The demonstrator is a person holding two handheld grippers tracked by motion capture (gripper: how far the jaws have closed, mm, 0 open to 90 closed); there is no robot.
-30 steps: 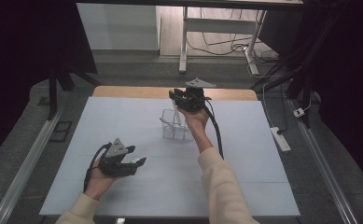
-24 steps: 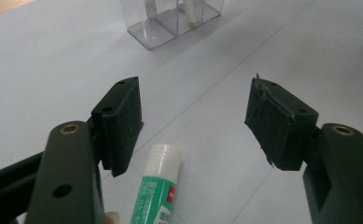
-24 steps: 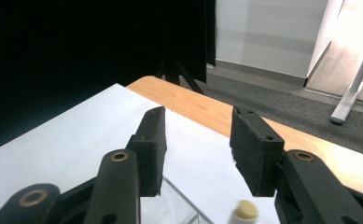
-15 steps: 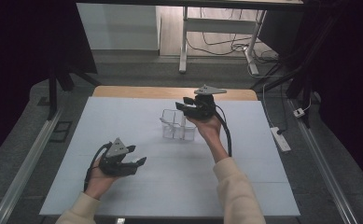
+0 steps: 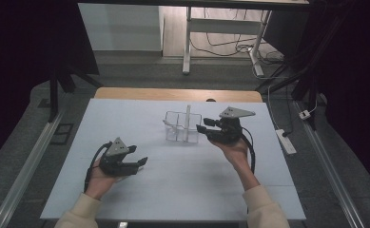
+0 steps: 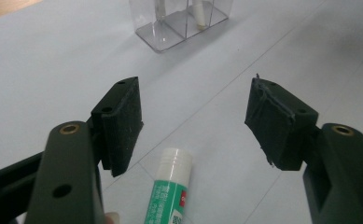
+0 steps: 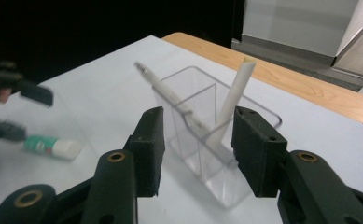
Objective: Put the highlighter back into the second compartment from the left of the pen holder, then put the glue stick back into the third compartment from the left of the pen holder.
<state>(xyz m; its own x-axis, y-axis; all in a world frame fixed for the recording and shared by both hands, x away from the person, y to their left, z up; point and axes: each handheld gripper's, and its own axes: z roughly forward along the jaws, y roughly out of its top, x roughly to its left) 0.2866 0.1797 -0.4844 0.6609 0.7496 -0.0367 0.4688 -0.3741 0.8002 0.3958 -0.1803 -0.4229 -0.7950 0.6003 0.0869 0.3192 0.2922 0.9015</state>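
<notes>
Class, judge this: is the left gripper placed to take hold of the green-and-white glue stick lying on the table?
Probably yes. The left gripper has its jaws wide open, and the green-and-white glue stick lies on the white table just below and between them, with nothing in between.

Green-white glue stick [image 6: 170, 191] — clear holder [image 5: 183, 127], white pens [image 7: 230, 100]

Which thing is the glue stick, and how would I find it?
Start at the big pale table. Near its front, go to the left gripper: the glue stick lies flat between its open jaws. It is stubby, green-labelled and white-capped, unlike the thin white pens leaning in the clear box.
</notes>
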